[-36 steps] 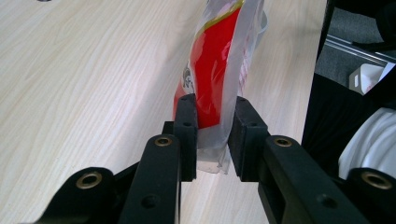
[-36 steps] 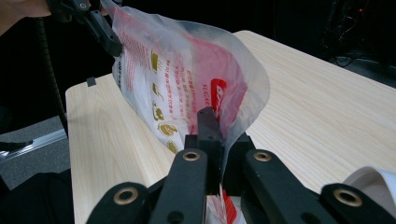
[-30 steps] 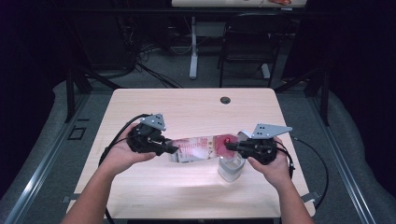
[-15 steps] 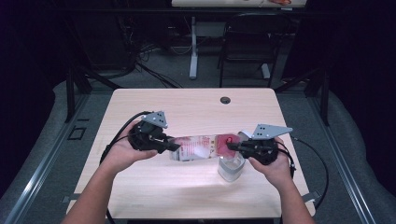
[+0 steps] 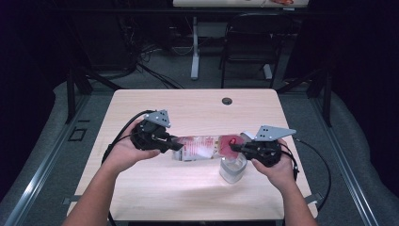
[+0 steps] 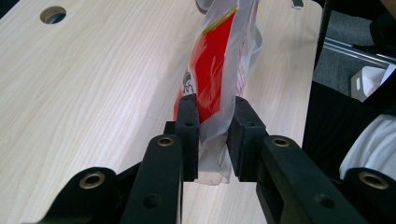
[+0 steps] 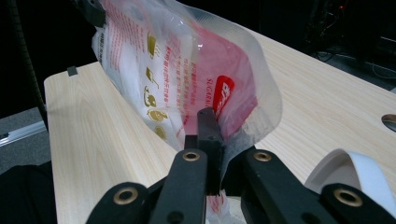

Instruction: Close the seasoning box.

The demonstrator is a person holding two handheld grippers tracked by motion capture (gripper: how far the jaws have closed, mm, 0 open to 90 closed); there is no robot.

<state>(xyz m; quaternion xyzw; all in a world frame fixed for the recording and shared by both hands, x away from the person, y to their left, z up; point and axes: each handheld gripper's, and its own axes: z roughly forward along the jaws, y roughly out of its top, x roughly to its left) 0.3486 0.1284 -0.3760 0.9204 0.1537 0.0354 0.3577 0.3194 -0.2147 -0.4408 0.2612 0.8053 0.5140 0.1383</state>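
Observation:
A clear plastic bag (image 5: 202, 147) with red and white print hangs stretched sideways just above the wooden table (image 5: 188, 108), held between both grippers. My left gripper (image 5: 175, 145) is shut on the bag's left end; in the left gripper view the bag (image 6: 217, 60) is squeezed between the pads of that gripper (image 6: 214, 126). My right gripper (image 5: 234, 147) is shut on the bag's right edge, and its jaws (image 7: 219, 140) pinch the thin film of the bag (image 7: 187, 70). A clear cup (image 5: 233, 168) stands on the table under the bag's right end.
The cup's white rim (image 7: 355, 172) lies just right of the right jaws. A round cable hole (image 5: 227, 100) sits near the table's far edge. Cables trail from both grippers over the table sides. A chair and a desk leg stand beyond the table.

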